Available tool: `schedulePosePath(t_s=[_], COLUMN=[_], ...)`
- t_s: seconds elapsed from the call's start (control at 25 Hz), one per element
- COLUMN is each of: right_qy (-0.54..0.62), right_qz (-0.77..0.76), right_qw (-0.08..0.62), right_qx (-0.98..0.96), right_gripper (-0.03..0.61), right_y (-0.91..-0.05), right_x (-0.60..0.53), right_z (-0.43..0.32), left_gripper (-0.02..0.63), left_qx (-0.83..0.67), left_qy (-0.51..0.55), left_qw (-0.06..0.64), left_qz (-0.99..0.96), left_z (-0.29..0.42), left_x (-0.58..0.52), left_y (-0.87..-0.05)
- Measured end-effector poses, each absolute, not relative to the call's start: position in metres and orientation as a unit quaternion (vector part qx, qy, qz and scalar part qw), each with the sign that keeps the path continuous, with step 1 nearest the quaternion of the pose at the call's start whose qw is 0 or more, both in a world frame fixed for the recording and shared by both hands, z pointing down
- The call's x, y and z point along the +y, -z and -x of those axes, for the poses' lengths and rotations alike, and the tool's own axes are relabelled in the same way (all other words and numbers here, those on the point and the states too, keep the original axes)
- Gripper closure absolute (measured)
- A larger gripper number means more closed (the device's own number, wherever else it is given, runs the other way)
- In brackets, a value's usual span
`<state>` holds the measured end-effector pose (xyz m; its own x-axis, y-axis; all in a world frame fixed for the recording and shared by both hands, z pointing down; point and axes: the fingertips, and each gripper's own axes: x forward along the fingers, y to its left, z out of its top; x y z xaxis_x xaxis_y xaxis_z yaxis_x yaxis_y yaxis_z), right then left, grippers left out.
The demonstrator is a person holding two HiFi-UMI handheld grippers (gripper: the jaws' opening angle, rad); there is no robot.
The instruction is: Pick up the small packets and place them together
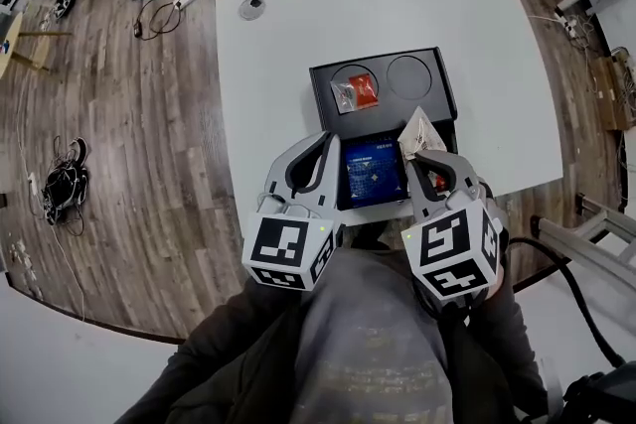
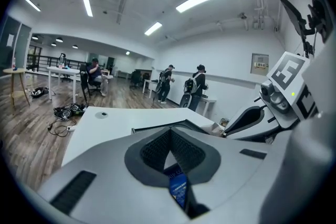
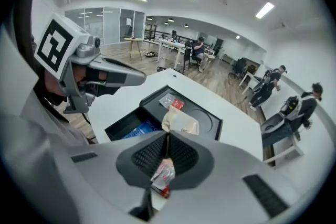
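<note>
The right gripper [image 3: 167, 138] pinched a tan packet [image 3: 181, 123] that stuck up past its tips. Two more packets [image 1: 355, 92] lay in the tray's [image 1: 323, 84] left round dip, ahead and to its left. The left gripper [image 2: 169, 135] was pressed together, empty.

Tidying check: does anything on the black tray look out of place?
Only the blue packet: it lies alone in the near compartment of the tray, apart from the red and clear packets in the round recess.
</note>
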<state>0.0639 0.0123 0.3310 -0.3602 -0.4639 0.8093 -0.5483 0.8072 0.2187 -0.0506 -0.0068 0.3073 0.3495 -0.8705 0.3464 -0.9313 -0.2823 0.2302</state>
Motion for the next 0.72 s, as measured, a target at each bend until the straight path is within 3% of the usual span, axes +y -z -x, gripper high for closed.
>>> schedulePosePath(t_s=[0.72], right_qy=[-0.039], right_qz=[-0.356], right_qw=[0.473], right_qx=[-0.805], right_gripper=[0.561], right_y=[-0.33], right_x=[-0.065], right_z=[-0.059], left_gripper=[0.611], left_qx=[-0.579], left_qy=[-0.081], left_qw=[0.202], left_qz=[-0.786], left_z=[0.082], left_x=[-0.036], left_y=[-0.309])
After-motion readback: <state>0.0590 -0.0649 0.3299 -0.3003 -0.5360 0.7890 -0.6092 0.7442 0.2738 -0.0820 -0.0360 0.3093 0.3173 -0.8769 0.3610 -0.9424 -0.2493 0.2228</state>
